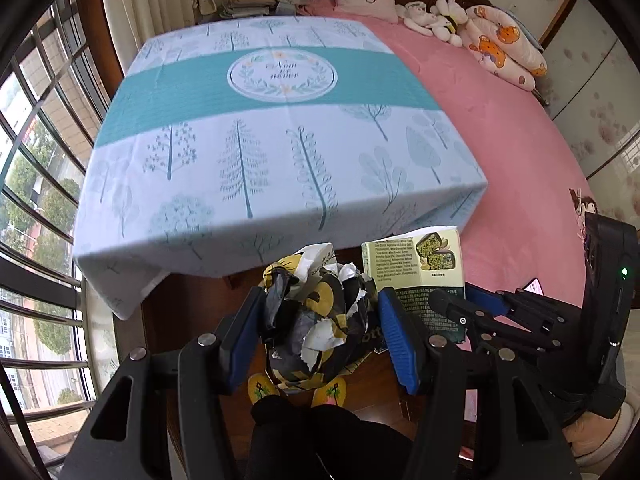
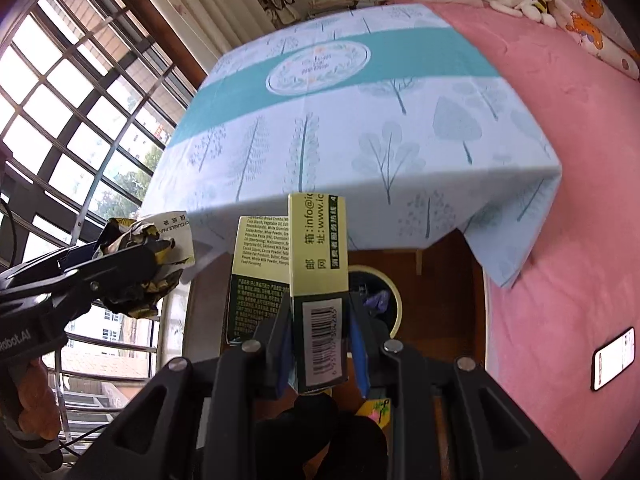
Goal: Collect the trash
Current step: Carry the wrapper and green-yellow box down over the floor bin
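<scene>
My left fingers point(image 1: 320, 320) clamp a paper wad point(image 1: 316, 320), right fingers point(image 2: 320, 344) clamp a box point(image 2: 318, 292), both in the air over the floor, bin point(image 2: 380, 300) below; wad loosely pinched, may slip; box tall, could twist and miss the bin.

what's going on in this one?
A person is collecting trash with two handheld grippers. The left gripper has its jaws shut on a crumpled black-and-yellow paper wrapper; the right gripper grips a yellow-green snack box. Both are held in the air in front of the cloth-covered table, beside the pink bed. A round bin sits on the floor below, so dropping both in looks likely next.
</scene>
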Demonstrator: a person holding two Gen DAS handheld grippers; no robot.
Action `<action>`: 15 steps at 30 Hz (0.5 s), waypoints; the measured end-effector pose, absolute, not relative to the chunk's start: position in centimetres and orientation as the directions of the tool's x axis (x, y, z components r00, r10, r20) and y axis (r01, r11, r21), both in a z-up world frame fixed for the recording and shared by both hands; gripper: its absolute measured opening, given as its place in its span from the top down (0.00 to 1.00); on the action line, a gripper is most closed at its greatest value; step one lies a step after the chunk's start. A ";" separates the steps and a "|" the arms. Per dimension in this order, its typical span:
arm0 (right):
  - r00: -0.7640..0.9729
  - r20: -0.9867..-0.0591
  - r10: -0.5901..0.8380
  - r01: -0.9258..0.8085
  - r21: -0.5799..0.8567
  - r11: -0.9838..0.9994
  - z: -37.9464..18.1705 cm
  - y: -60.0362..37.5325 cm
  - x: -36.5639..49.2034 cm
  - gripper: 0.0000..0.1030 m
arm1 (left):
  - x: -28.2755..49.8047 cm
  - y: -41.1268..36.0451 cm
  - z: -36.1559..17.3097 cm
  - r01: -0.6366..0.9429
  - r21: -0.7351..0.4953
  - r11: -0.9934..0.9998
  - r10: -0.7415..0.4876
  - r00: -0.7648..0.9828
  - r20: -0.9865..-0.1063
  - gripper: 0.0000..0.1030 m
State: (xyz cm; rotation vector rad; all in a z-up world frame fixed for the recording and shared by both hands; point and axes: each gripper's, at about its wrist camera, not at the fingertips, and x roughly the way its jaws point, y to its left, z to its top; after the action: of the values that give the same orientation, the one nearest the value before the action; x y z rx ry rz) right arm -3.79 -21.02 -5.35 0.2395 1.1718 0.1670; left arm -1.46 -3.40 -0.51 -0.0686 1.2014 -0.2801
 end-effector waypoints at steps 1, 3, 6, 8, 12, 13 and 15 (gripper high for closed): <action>0.369 -0.895 0.248 -0.004 0.266 0.964 -5.9 -20.8 -3.9 0.76 | -1.5 -3.2 -1.2 0.176 -0.208 0.962 -0.256 0.317 -0.913 0.46; 0.353 -0.906 0.232 -0.004 0.247 0.969 -7.1 -20.1 -3.9 0.76 | -1.7 -2.8 -3.0 0.176 -0.220 0.960 -0.264 0.290 -0.920 0.46; 0.320 -0.924 0.208 -0.002 0.219 0.976 -9.6 -19.3 -3.8 0.76 | -1.6 -2.4 -6.1 0.174 -0.230 0.958 -0.268 0.248 -0.931 0.46; 0.295 -0.934 0.203 0.008 0.215 0.977 -11.5 -18.9 -3.7 0.76 | -1.6 -2.4 -8.1 0.175 -0.230 0.957 -0.265 0.221 -0.938 0.46; 0.257 -0.949 0.183 0.030 0.198 0.980 -15.6 -18.2 -3.5 0.76 | -1.3 -2.5 -12.5 0.188 -0.218 0.958 -0.251 0.180 -0.951 0.46; 0.248 -0.952 0.180 0.037 0.195 0.980 -16.7 -18.1 -3.5 0.76 | -1.1 -2.6 -13.6 0.191 -0.218 0.957 -0.251 0.171 -0.953 0.46; 0.232 -0.957 0.176 0.053 0.193 0.980 -18.9 -18.0 -3.6 0.76 | -0.8 -2.8 -15.8 0.197 -0.215 0.956 -0.248 0.158 -0.956 0.46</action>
State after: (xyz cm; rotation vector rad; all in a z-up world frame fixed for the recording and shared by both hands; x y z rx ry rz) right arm -3.55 -18.05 -18.91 0.2001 1.3369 0.0851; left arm -0.81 -2.81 -15.83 -0.0433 1.3759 -0.3183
